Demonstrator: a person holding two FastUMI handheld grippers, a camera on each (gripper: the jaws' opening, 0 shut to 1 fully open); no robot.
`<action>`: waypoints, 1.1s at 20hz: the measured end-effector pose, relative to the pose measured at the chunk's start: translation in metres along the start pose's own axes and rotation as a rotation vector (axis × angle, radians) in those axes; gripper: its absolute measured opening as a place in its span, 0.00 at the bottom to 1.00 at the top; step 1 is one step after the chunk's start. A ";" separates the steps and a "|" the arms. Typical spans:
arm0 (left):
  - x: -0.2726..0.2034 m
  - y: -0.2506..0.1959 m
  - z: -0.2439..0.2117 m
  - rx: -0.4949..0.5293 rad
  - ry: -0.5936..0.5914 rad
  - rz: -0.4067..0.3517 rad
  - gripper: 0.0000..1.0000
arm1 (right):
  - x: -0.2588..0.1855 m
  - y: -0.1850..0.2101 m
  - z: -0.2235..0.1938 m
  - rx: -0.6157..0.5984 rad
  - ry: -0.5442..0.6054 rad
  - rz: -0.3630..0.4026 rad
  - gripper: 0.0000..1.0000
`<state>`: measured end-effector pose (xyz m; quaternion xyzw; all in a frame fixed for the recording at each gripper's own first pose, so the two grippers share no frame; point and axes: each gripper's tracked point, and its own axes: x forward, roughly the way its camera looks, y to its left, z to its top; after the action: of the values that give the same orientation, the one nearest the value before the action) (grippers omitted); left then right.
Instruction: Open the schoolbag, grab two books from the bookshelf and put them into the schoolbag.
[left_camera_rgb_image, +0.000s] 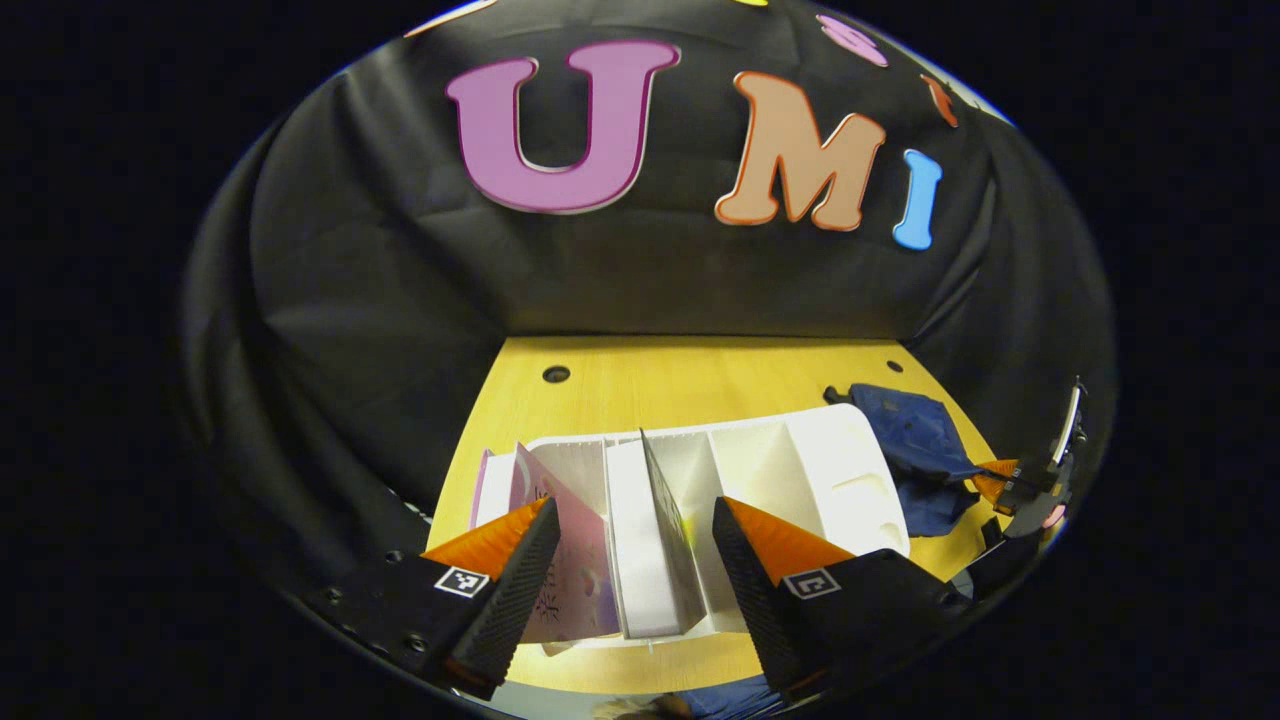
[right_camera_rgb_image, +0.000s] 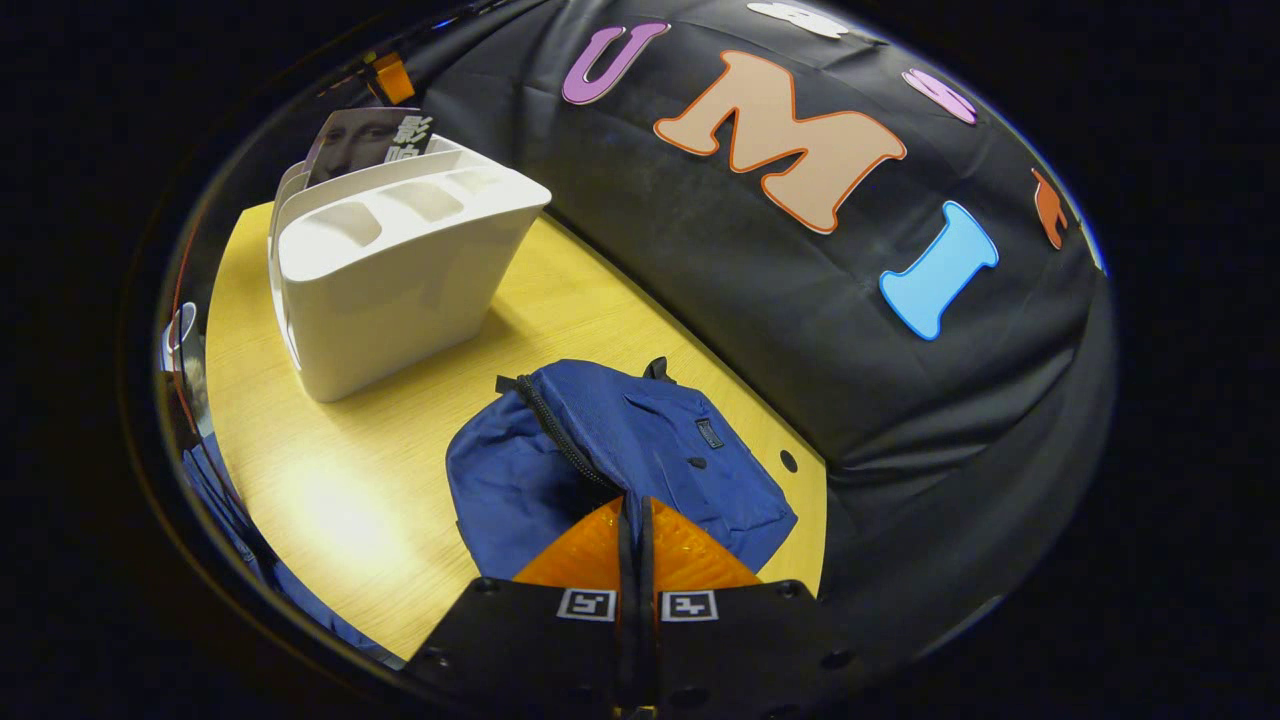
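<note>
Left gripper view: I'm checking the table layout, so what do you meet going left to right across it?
Pink book in the rack's left end → white bookshelf rack → blue schoolbag → the other gripper at the right edge.

The right gripper (right_camera_rgb_image: 632, 510) fingers are covering the near end of the schoolbag (right_camera_rgb_image: 640, 440) zipper; whether they are pinching its pull is not discernible. The bookshelf (right_camera_rgb_image: 400, 270) dividers are hiding most of the book (right_camera_rgb_image: 365, 140). The left gripper (left_camera_rgb_image: 632, 520) fingers are masking the bookshelf's (left_camera_rgb_image: 800, 460) near edge.
</note>
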<state>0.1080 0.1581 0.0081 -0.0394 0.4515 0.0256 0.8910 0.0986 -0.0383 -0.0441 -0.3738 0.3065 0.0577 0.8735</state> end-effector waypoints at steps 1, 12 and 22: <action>0.010 0.001 -0.008 -0.012 0.049 -0.005 0.88 | 0.000 0.000 0.000 0.002 0.002 -0.001 0.04; 0.050 -0.011 -0.045 -0.032 0.367 -0.014 0.58 | 0.000 0.004 -0.002 -0.006 0.010 0.002 0.04; 0.046 -0.031 -0.052 -0.057 0.425 -0.016 0.34 | 0.000 0.006 -0.005 -0.024 0.011 0.009 0.04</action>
<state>0.0958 0.1232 -0.0579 -0.0727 0.6281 0.0225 0.7744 0.0941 -0.0370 -0.0505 -0.3831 0.3121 0.0631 0.8671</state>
